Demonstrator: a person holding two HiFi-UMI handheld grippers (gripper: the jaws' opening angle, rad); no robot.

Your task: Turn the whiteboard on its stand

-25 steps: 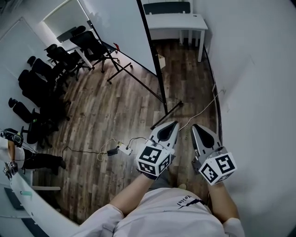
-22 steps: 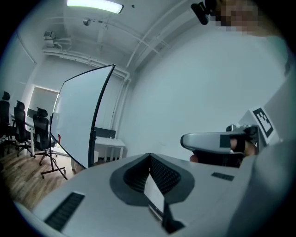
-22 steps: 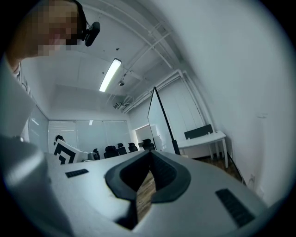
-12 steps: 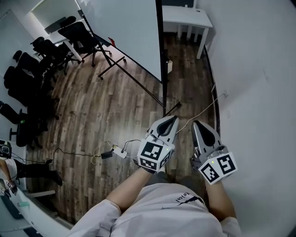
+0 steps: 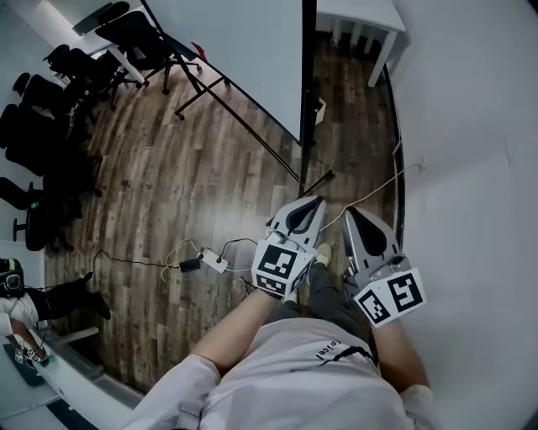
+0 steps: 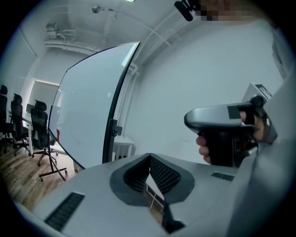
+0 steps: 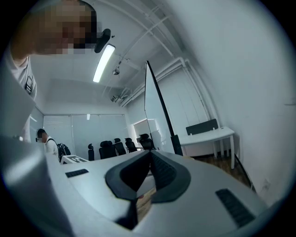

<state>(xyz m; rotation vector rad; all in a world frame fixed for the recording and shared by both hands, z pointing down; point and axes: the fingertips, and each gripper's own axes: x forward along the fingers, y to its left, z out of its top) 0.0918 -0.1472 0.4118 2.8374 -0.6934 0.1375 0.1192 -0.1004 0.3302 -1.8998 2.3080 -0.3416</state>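
The whiteboard (image 5: 244, 59) stands ahead on a black wheeled stand; its black side frame (image 5: 308, 84) faces me and one stand leg (image 5: 317, 182) reaches toward my feet. My left gripper (image 5: 313, 201) is shut and empty, a short way in front of that frame. My right gripper (image 5: 349, 212) is beside it, also shut with nothing in it. In the left gripper view the board (image 6: 88, 115) rises past the closed left gripper (image 6: 149, 156), with the right gripper (image 6: 222, 125) at the right. The right gripper view shows the board's edge (image 7: 159, 111) beyond the closed right gripper (image 7: 150, 152).
A white wall (image 5: 471, 168) runs close along the right. A white table (image 5: 370, 17) stands behind the board. Black office chairs (image 5: 59, 92) fill the left. A power strip (image 5: 214, 263) and cables lie on the wood floor. A person (image 5: 17, 294) is at the far left.
Both grippers and I have moved forward toward the whiteboard; its side frame and stand leg are now nearer. Both stayed shut.
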